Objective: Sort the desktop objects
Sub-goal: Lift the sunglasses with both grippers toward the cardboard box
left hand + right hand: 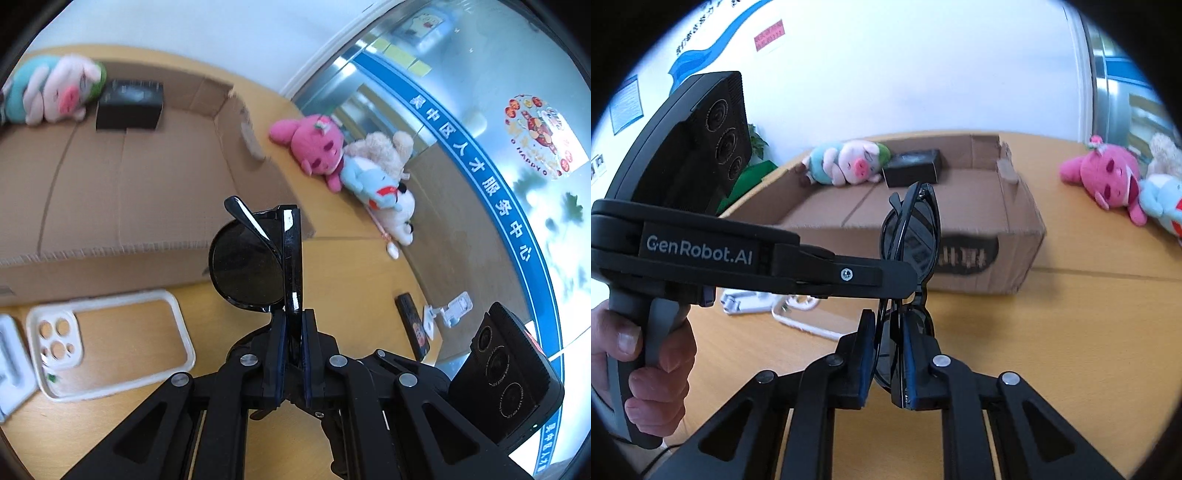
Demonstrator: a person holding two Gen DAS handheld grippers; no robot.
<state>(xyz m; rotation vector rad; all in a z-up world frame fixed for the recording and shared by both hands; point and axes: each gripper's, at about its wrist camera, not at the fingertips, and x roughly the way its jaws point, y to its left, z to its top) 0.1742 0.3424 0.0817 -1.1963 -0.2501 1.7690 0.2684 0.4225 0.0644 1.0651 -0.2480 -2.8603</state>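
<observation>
sunglasses (255, 266) stood folded, clamped by both grippers, left (293, 354) and right (892, 354). box (979, 206) lay just ahead, beyond them.

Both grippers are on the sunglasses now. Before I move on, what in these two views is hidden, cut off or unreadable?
- Left wrist view: white object at the left edge, cut off and blurred; cannot identify it.
- Left wrist view: black box in the cardboard box, label blurred.
- Right wrist view: print on the cardboard box front, smeared and partly behind the sunglasses.
- Right wrist view: white items behind the left gripper, mostly hidden.
</observation>
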